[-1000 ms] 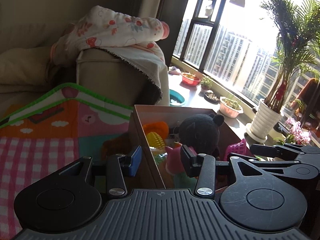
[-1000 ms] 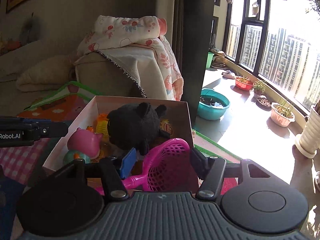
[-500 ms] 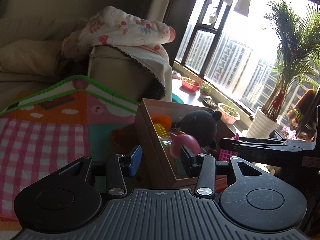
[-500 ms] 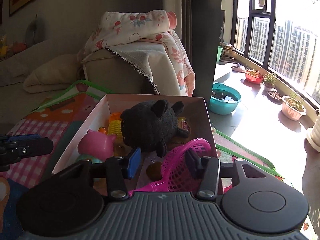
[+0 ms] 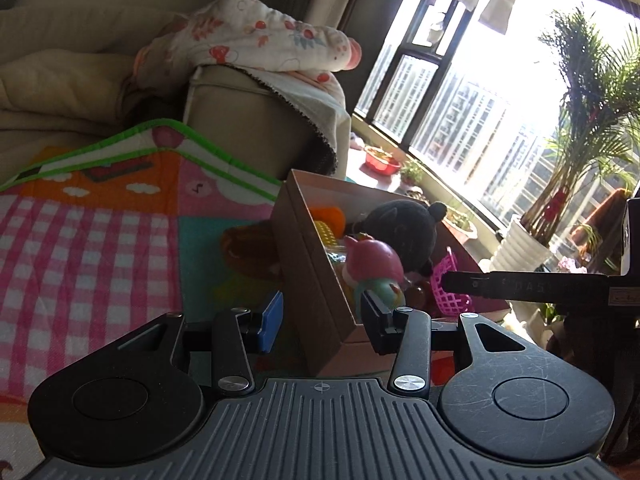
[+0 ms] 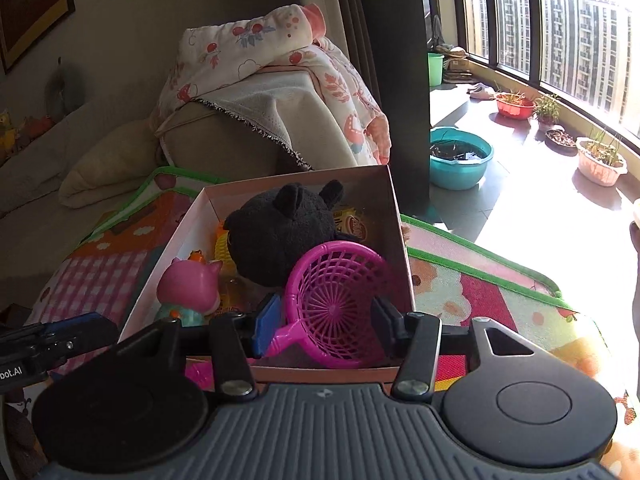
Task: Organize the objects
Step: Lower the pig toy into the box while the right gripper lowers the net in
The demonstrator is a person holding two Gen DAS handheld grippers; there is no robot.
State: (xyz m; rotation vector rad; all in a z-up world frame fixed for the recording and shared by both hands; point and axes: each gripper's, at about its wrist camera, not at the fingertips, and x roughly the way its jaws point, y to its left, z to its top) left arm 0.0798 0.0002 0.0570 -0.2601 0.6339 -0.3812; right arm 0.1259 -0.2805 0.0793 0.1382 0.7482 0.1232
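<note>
Squeezing in now with the right gripper [image 6: 326, 324]: wide a moment ago, now pulled in close on the pink toy net [image 6: 336, 288], with the blue pad by the handle side and the black pad on the far side of the net bowl. Looks like a pinch on the net, both pads touching it. Finds the net at the near end of the cardboard box [image 6: 360, 188], leaning on the black plush toy [image 6: 280, 236], handle poking toward the near wall. Shows the pink piggy toy [image 6: 190, 284] in the same box, just beside the plush, plus more small toys under them, too hidden to name. No change in the jaws of the left gripper [image 5: 320, 316]: half spread as before, one pad outside the box's near corner and one inside, wall between, not clearly pressing on it. Sits a bit closer to the box than a moment ago. Leaves the box resting on the play mat [image 6: 480, 292] next to the sofa [image 6: 224, 148]. Means a grab on the net is just about made. Probably means a lift or a push next, to lay the net flatter among the toys or take it out, with the left gripper there to stop the box from sliding. Needs care: thin plastic, easy to bend, and easy to drag the plush along too.
</note>
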